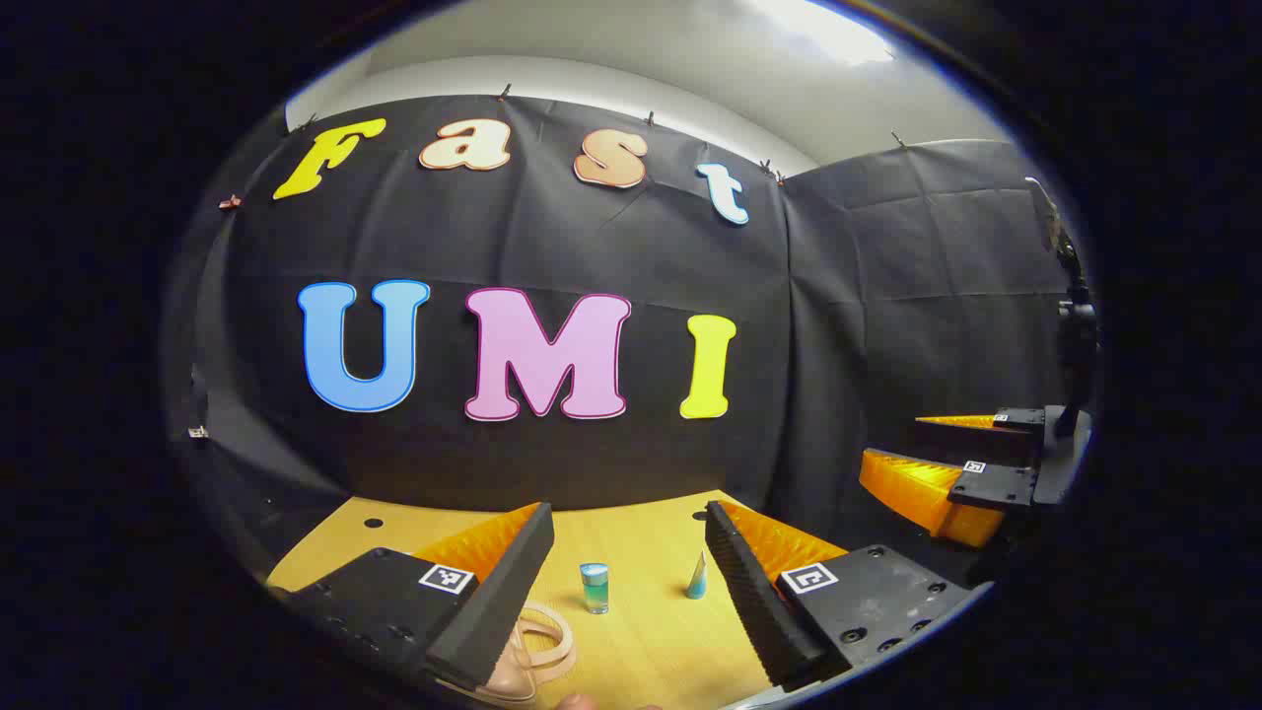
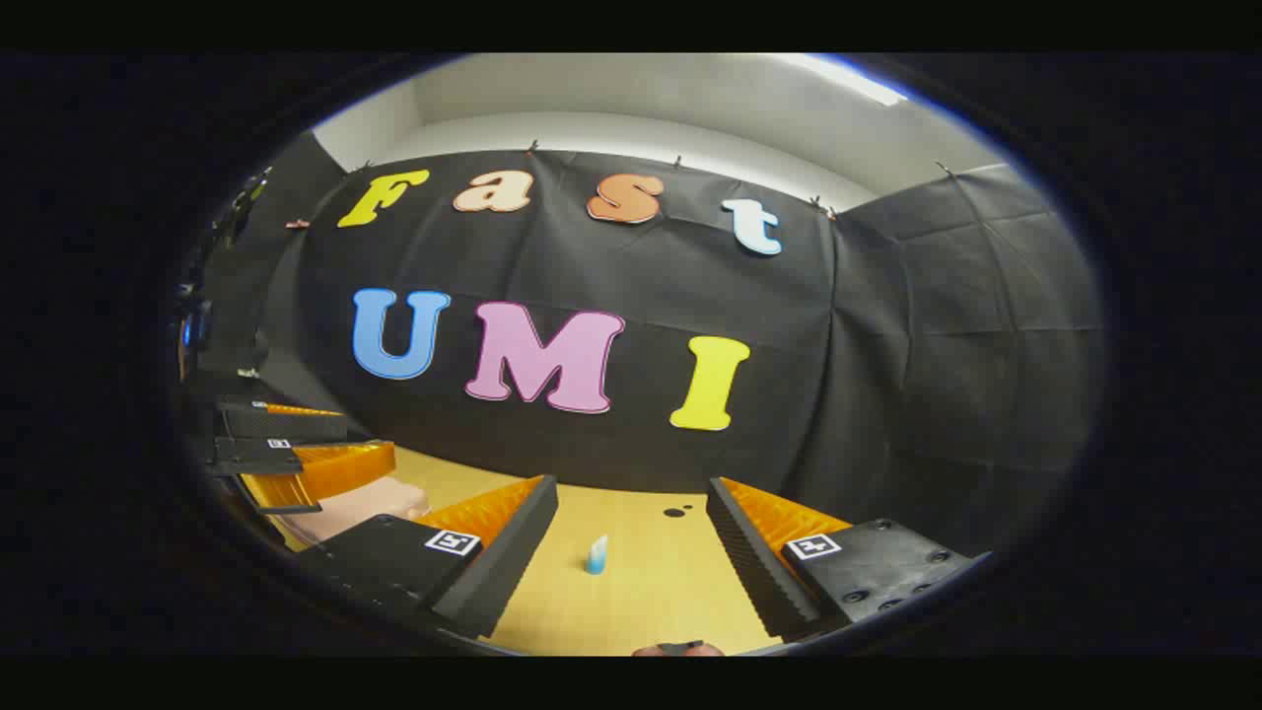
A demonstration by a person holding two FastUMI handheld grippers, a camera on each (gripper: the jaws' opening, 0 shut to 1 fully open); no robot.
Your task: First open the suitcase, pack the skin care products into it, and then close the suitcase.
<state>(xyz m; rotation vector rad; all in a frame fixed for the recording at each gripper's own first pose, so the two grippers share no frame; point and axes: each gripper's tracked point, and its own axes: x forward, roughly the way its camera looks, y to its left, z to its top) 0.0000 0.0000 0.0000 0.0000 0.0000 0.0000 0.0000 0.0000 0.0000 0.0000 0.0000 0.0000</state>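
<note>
In the left gripper view, my left gripper [image 1: 628, 532] is open above the wooden table [image 1: 651, 641]. Ahead of the gap between its fingers stands a small bottle of blue-green liquid [image 1: 594, 588]. A little blue tube [image 1: 697, 577] stands close to the right finger. A pale pink suitcase handle [image 1: 540, 646] pokes out by the left finger. My right gripper [image 2: 631, 503] is also open over the table, with the blue tube [image 2: 595, 555] upright ahead of it. The pink suitcase [image 2: 370, 503] lies at the left, mostly hidden, so its lid state is unclear.
Each gripper appears in the other's view, the right gripper [image 1: 892, 441] at the far right and the left gripper [image 2: 370, 434] at the far left above the suitcase. Black cloth walls close the table's back and right sides. Small dark holes [image 2: 675, 512] mark the tabletop.
</note>
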